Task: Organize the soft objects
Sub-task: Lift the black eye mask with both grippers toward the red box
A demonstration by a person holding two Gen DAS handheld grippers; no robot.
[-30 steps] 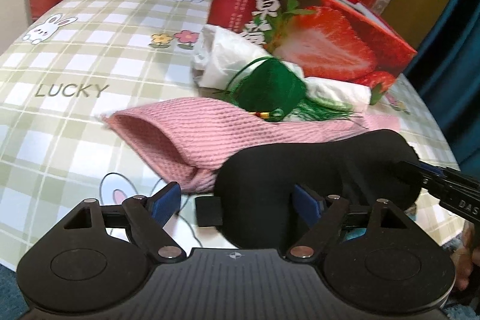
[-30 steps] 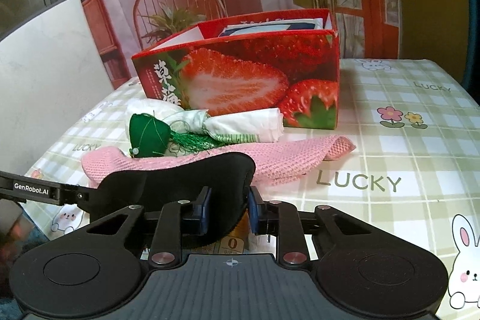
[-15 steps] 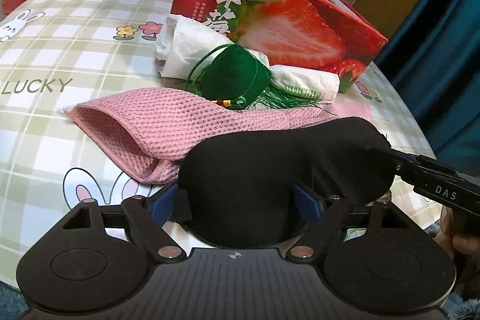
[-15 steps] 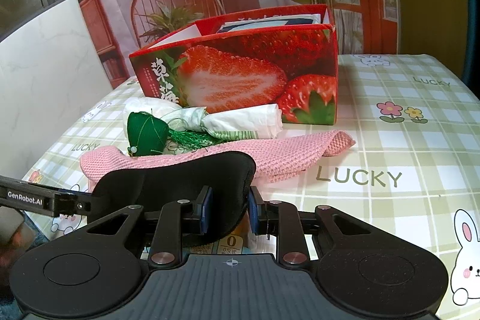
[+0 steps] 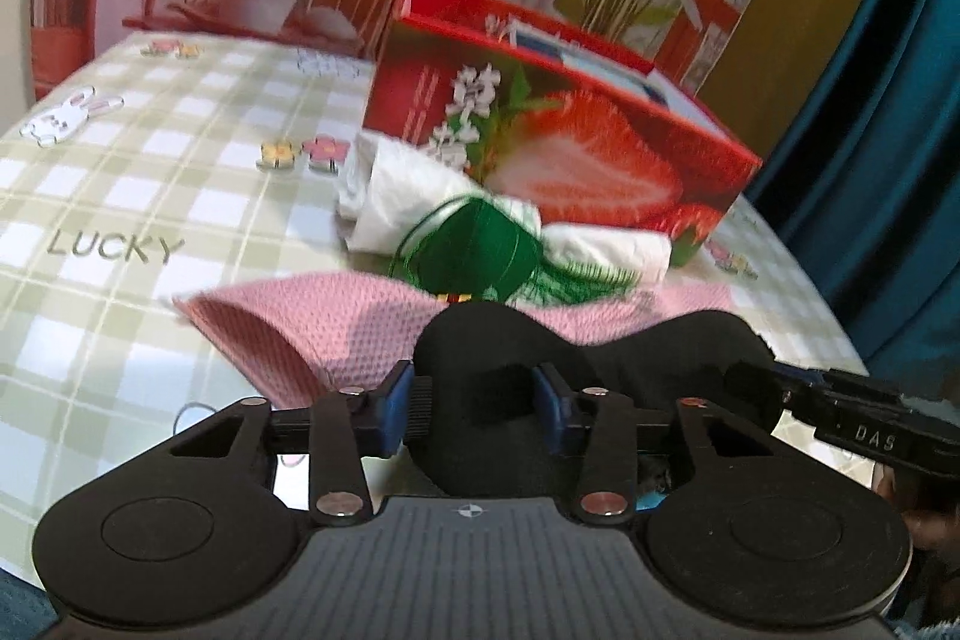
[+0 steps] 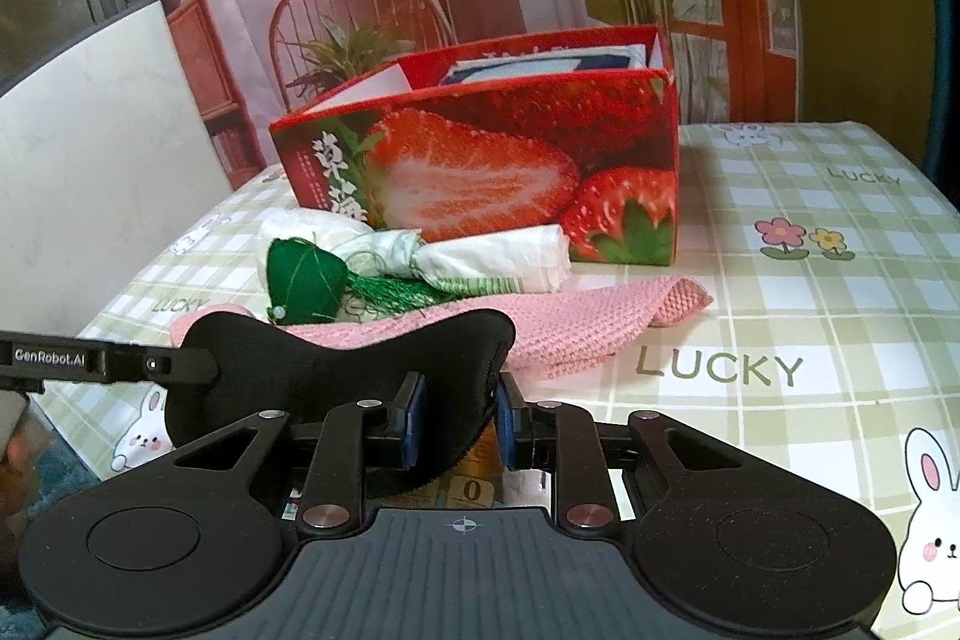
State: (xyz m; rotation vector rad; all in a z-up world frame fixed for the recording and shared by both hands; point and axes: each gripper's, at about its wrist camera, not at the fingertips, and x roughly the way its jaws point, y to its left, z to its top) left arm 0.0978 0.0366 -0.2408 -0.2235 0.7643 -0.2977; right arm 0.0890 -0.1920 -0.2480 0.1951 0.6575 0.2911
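While your left tool [image 5: 474,403] is closing on the eye mask [image 6: 336,376], near counter [image 6: 840,316] edge, w/ right tool [image 6: 461,421] clamped on it, opposing pull could slip either grip.

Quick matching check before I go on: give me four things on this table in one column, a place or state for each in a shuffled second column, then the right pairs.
Things:
1. black eye mask
2. green tasselled sachet
3. pink knitted cloth
4. strawberry box

Places or states:
A. lying flat on the checked tablecloth
B. standing open at the back, things inside
C. held at both ends by the left gripper and the right gripper
D. resting against the rolled white bundle

Pairs: 1-C, 2-D, 3-A, 4-B
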